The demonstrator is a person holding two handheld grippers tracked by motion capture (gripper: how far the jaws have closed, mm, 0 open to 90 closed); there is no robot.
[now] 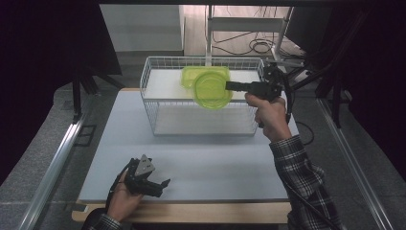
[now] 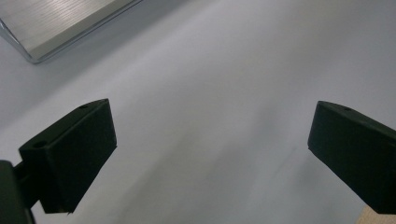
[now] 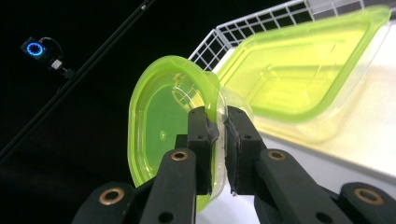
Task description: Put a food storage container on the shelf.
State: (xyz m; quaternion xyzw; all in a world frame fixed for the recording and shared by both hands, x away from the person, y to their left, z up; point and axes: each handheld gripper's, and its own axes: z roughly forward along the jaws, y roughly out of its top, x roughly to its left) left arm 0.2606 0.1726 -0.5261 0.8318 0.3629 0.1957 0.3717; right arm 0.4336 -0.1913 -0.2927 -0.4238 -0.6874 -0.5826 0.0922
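My right gripper (image 1: pixel 229 86) is shut on the rim of a green oval plastic dish (image 1: pixel 210 92), which it holds tilted on edge above the white wire basket (image 1: pixel 145 86). In the right gripper view the jaws pinch that dish (image 3: pixel 159 135) at its rim, and my right gripper (image 3: pixel 217 119) has no gap showing. Behind the dish, a green rectangular container (image 1: pixel 194 73) (image 3: pixel 303 70) lies on the basket's white upper shelf (image 1: pixel 160 81). Near the table's front left edge, my left gripper (image 1: pixel 165 188) (image 2: pixel 212 116) is open with nothing between its jaws, over bare table.
The basket stands at the back middle of the grey table (image 1: pixel 215 163). An aluminium rail (image 1: pixel 57 158) (image 2: pixel 56 23) runs along the left side. Black stands and cables (image 1: pixel 261 45) sit behind the basket.
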